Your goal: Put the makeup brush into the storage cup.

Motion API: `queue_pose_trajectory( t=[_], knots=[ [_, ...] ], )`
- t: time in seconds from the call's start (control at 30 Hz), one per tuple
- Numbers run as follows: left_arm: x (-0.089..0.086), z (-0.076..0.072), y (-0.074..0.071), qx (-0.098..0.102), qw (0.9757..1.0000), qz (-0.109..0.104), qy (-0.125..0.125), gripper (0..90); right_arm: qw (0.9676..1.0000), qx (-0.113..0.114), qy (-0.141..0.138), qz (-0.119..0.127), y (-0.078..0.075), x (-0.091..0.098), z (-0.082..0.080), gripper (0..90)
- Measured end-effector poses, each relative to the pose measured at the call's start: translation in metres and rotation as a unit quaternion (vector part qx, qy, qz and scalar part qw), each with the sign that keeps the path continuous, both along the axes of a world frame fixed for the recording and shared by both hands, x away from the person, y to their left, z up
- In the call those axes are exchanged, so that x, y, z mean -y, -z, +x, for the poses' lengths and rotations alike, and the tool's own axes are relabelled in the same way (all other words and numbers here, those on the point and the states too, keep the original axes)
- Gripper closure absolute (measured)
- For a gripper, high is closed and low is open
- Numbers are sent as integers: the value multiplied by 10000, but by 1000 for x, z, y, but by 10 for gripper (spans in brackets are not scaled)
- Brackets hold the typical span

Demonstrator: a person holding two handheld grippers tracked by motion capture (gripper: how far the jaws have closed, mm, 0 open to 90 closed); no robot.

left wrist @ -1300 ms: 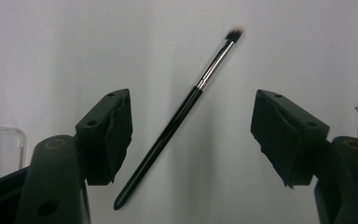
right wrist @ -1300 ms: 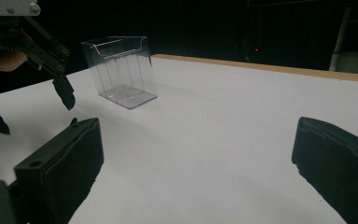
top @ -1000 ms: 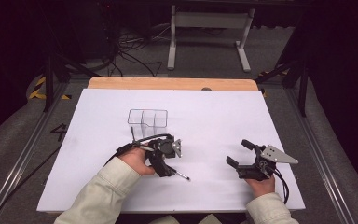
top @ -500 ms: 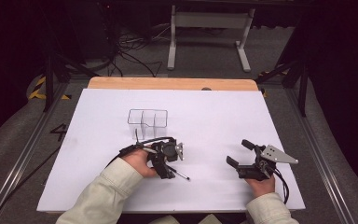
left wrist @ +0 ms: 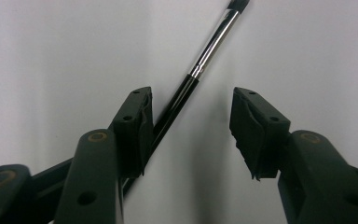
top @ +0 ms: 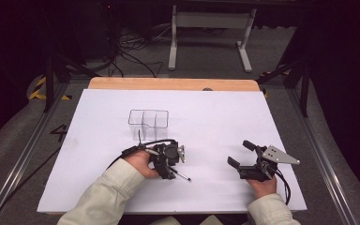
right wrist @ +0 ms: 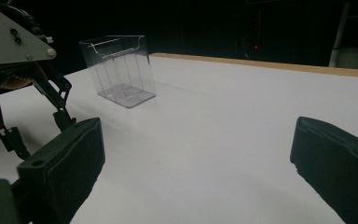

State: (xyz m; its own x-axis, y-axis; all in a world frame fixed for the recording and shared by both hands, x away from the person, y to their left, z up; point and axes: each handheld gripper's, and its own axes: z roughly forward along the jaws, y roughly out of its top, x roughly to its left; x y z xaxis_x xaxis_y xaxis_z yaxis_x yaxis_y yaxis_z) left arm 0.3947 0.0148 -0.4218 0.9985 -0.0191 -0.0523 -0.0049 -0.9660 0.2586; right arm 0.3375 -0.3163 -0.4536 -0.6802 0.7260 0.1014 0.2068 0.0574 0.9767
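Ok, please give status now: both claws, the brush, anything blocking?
Left claw closing around brush, one pad touching handle, other still apart. Right claw open, nothing between. Brush flat on white table. Clear organizer beyond, path unblocked.

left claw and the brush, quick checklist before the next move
1. Brush lies between the pads of the left claw: ok.
2. Pads pressing the brush: not ok; the jaws have just been closing, but one pad stands apart from it, while the handle runs right beside the other.
3. Brush flat on the white table: ok.
4. Clear organiser upright, apart from both claws: ok.
5. Right claw open, nothing between its jaws: ok.
6. Which organiser compartment is free: cannot tell.
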Motion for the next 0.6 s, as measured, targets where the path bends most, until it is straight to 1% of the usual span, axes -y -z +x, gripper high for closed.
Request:
queue_pose_trajectory(
  t=[0.1,0.27,0.4,0.43,0.6],
  knots=[
    [1,0,2,-8,10000,86,15,525,10000,-5,-3,1,0,0,0,36],
    [1,-1,3,-9,9999,106,21,544,10000,-37,-32,17,0,0,0,41],
    [1,-2,2,55,9999,158,19,599,10000,-45,-27,19,0,0,0,42],
    [1,-2,2,81,9998,158,21,599,10000,-45,-33,20,0,0,0,42],
    [1,-4,2,159,9996,226,51,655,10000,-63,-49,31,0,0,1,45]
  ],
)
